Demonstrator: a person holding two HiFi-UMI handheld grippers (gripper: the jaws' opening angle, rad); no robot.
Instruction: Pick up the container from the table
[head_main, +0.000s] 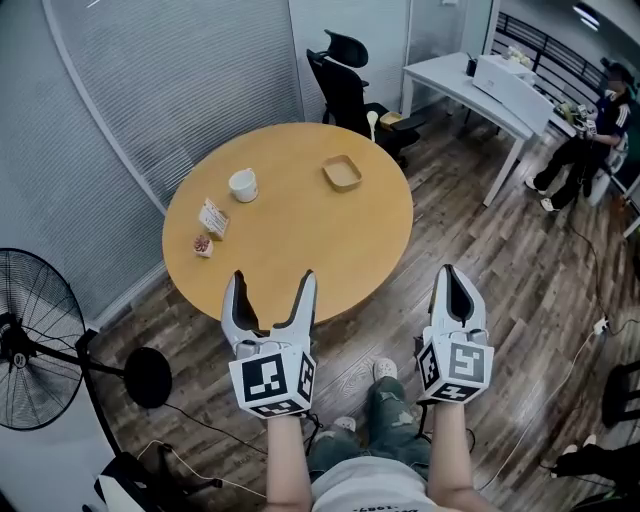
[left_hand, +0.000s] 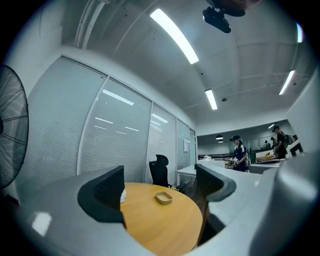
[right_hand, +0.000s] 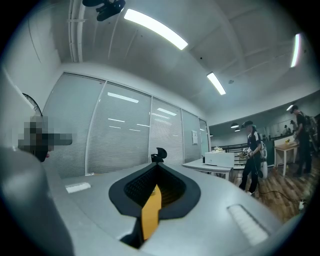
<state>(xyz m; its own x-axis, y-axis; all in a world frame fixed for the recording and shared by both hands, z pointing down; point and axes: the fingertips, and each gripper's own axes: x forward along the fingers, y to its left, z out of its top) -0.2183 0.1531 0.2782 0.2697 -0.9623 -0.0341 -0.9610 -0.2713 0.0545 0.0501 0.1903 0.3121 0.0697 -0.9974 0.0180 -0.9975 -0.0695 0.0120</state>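
Nothing is done yet: the container (head_main: 342, 172) sits untouched on the tabletop's (head_main: 300, 235) far side. The left hand-held gripper (head_main: 272, 280), jaws spread and empty, hangs over the tabletop's near edge. The right hand-held gripper (head_main: 450, 275), clenched on nothing, hangs just off that edge.

No legible text; shirt print (head_main: 372, 503) (bottom edge) possibly digits, too blurred.

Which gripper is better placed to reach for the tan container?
Probably left: the left gripper is open at the table edge, facing the container; the right gripper is shut, off to the side.
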